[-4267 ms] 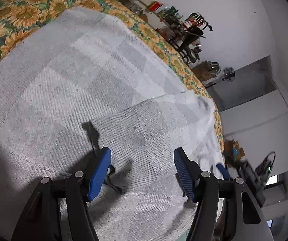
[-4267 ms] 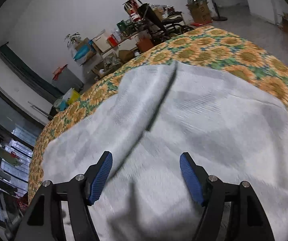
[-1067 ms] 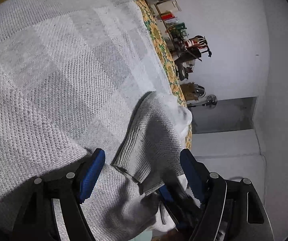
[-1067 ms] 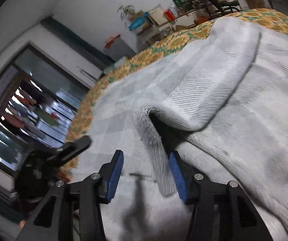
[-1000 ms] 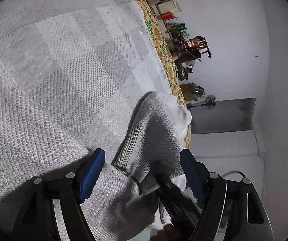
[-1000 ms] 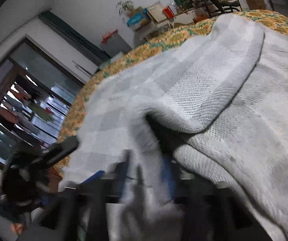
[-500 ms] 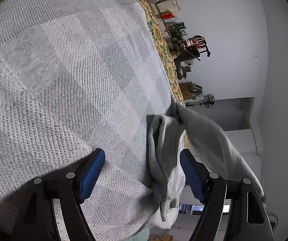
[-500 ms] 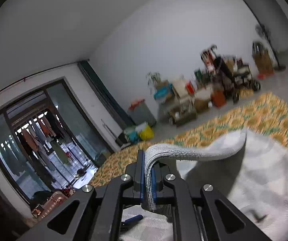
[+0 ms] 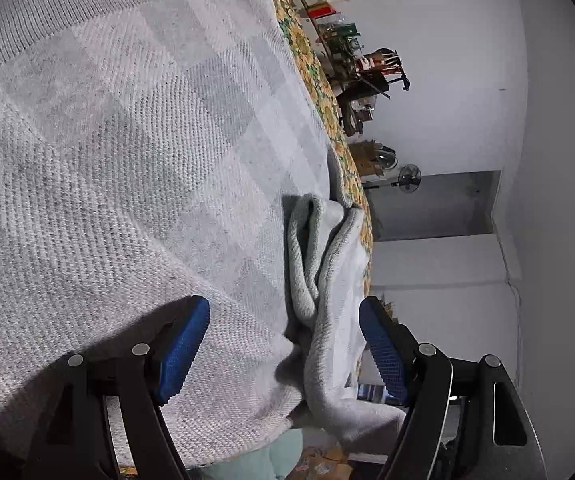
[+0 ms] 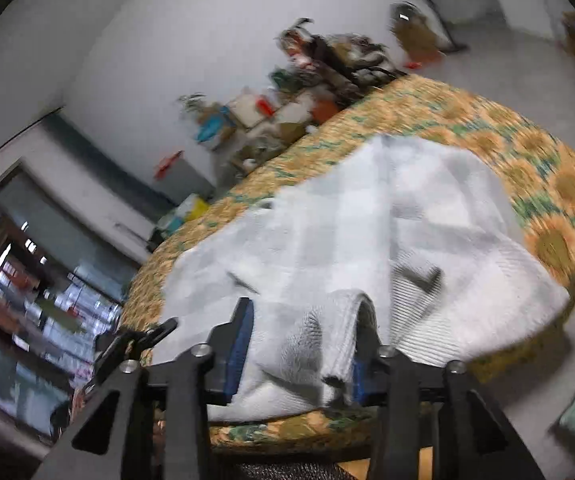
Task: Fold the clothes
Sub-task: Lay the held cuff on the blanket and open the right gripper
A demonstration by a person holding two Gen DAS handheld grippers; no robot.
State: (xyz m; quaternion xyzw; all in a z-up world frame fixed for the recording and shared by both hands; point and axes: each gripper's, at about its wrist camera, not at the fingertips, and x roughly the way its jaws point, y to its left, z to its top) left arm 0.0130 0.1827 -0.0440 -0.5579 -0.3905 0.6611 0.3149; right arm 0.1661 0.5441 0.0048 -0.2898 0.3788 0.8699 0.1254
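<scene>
Holding: right gripper, jaws partly apart with a bunched fold of the grey sweater between the blue pads; whether they press it, I cannot tell.
Left gripper: jaws spread wide, hovering over the knit, gripping nothing.
Sweater: spread across the sunflower cloth, a rumpled sleeve at one o'clock from the left jaws.
Beyond: cluttered shelves at twelve o'clock against the white wall.

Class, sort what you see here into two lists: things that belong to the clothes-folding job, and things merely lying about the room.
Belongs to the job:
grey knitted garment
left gripper
right gripper
sunflower cloth under it

Lying about:
standing fan
cluttered shelves
cardboard box
</scene>
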